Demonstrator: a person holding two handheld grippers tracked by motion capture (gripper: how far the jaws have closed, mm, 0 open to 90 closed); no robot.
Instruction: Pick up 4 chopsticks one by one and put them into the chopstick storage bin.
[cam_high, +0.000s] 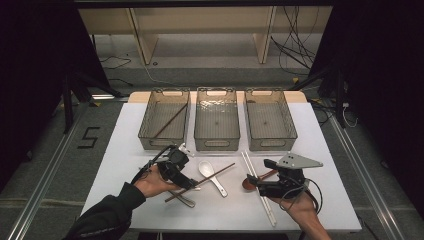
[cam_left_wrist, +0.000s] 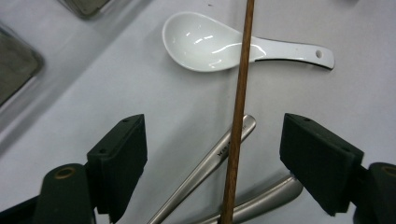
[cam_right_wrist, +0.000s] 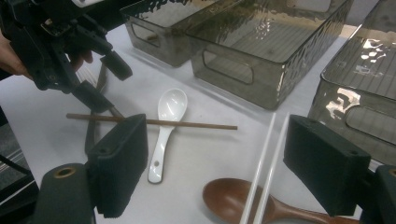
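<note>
One brown chopstick lay binned; left gripper, jaws spread, straddled its mate. Right gripper hovered released over the white chopsticks.

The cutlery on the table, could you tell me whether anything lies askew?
Yes: the brown chopstick lies slantwise across the white spoon and the metal handles; its likely partner leans in the left basket.

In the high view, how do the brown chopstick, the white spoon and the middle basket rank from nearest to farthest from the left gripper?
1. Brown chopstick: under the left gripper.
2. White spoon: just right of it.
3. Middle basket: farther back, at the table's far side.
</note>
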